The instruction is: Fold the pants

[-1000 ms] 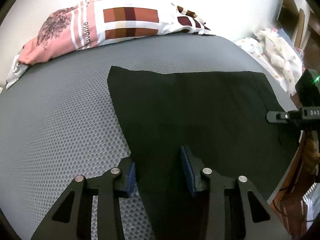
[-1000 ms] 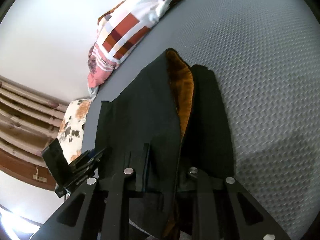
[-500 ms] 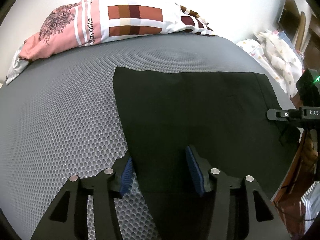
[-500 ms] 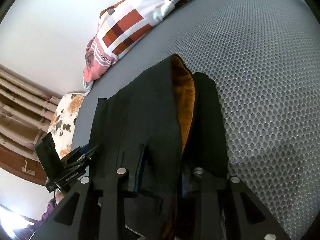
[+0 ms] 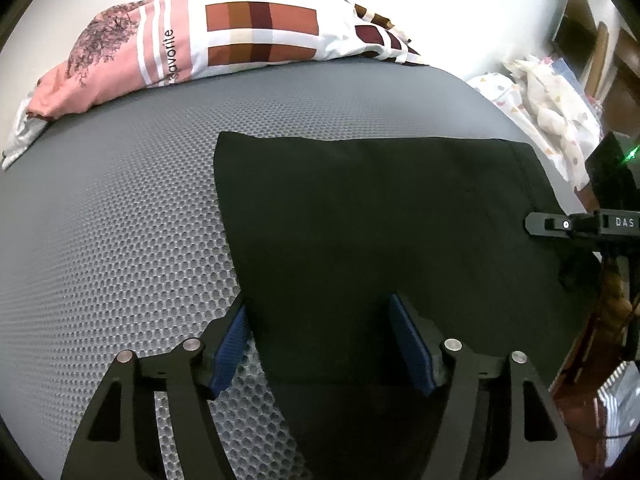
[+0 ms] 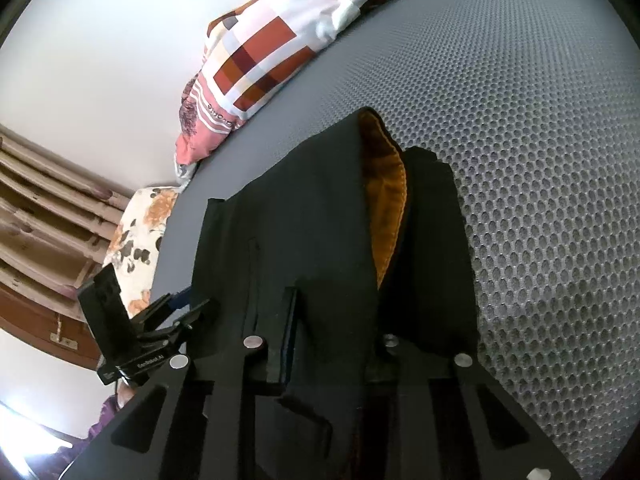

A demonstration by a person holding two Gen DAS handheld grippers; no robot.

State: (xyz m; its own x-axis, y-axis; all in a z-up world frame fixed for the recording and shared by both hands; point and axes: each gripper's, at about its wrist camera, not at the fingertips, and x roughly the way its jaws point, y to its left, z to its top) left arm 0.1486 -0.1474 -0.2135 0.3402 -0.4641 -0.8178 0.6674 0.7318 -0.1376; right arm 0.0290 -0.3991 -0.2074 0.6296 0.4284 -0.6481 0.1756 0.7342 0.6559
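Observation:
Black pants [image 5: 372, 216] lie folded flat on a grey mesh mattress [image 5: 120, 220]. My left gripper [image 5: 320, 316] is open, its blue pads straddling the near edge of the pants, with fabric between them. In the right wrist view the pants [image 6: 304, 220] show an orange lining [image 6: 386, 196] at the waist opening. My right gripper [image 6: 336, 312] is open with the waist end of the pants lying between its fingers; its right fingertip is hidden under fabric. The right gripper also shows in the left wrist view [image 5: 560, 226] at the pants' right edge, and the left gripper in the right wrist view [image 6: 180, 312].
A checked pink and white pillow [image 5: 240, 36] lies at the far edge of the mattress. A pile of pale patterned cloth [image 5: 552, 104] sits at the right. A floral cloth [image 6: 140, 240] and wooden furniture [image 6: 40, 248] are off the mattress' left side.
My left gripper has opened wider and moved slightly forward over the pants' edge. My right gripper has shifted a little forward along the waist end. The pants stay flat.

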